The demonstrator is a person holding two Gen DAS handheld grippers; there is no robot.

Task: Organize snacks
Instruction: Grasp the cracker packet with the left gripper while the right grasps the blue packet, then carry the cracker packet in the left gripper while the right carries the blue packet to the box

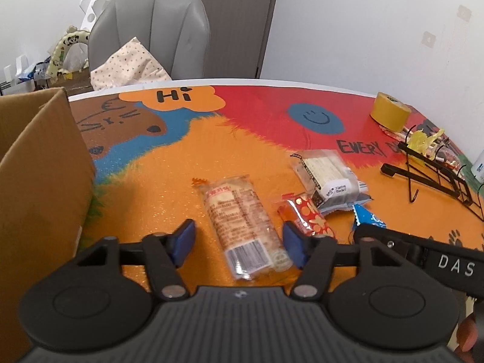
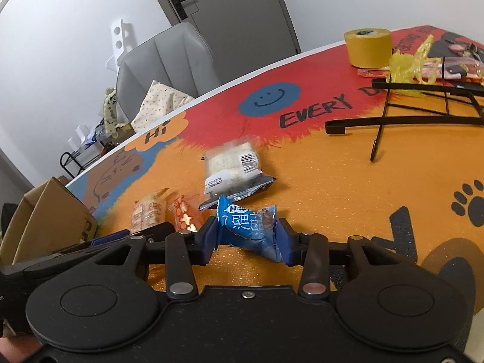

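Observation:
My left gripper (image 1: 239, 242) is open, its blue pads on either side of a long clear-wrapped snack bar (image 1: 242, 224) lying on the table, not touching it. A small red-and-orange packet (image 1: 305, 214) lies just right of it, and a white-and-dark wafer pack (image 1: 326, 178) beyond. My right gripper (image 2: 249, 239) is shut on a blue candy packet (image 2: 248, 227), which sits between its pads just above the table. In the right wrist view the wafer pack (image 2: 234, 166), the red-and-orange packet (image 2: 184, 217) and the snack bar (image 2: 148, 214) lie ahead and to the left.
A cardboard box (image 1: 39, 181) stands at the left; it also shows in the right wrist view (image 2: 45, 220). A yellow tape roll (image 1: 390, 112), a black wire rack (image 1: 435, 175) and more wrapped snacks (image 2: 423, 63) sit at the right. A grey chair (image 1: 151, 39) stands behind the table.

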